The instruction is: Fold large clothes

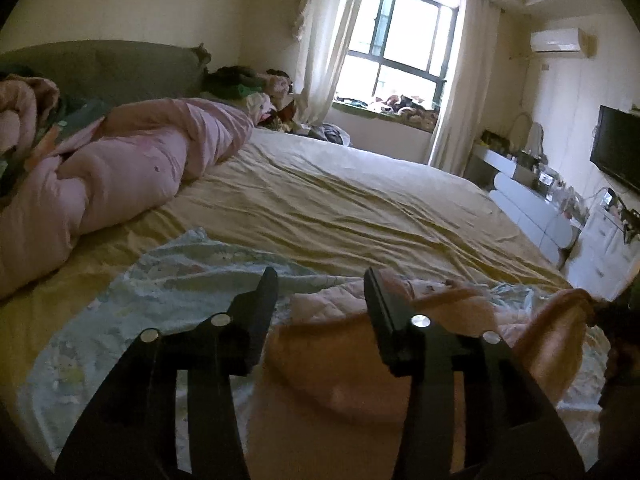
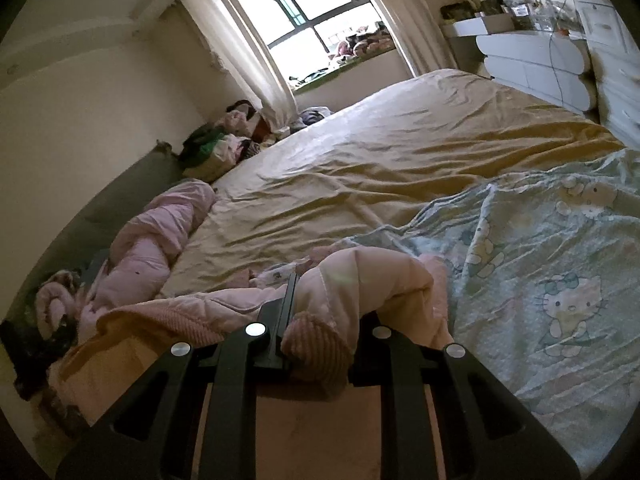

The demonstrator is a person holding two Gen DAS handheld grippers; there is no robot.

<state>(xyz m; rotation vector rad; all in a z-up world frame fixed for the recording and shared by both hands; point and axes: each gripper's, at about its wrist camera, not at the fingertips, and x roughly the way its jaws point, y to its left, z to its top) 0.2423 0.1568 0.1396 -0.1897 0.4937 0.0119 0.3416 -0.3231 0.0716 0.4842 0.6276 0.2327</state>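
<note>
1. the pink jacket (image 2: 224, 312) lies on the printed blue sheet (image 2: 560, 264) at the near edge of the bed (image 2: 380, 168) — a flat, soft place to fold on.
2. the right gripper (image 2: 324, 312) has its fingers pinched on the jacket's ribbed cuff (image 2: 316, 340), probably to carry that sleeve across the body.
3. the left gripper (image 1: 320, 296) hangs over the jacket with fingers spread, gripping nothing — likely a let-go so the cloth can settle.

A yellow sheet (image 1: 340, 200) covers the bed. A pink quilt (image 1: 132, 168) lies rolled at its left, with a window (image 1: 404, 44) far and a television (image 1: 618, 152) right.
</note>
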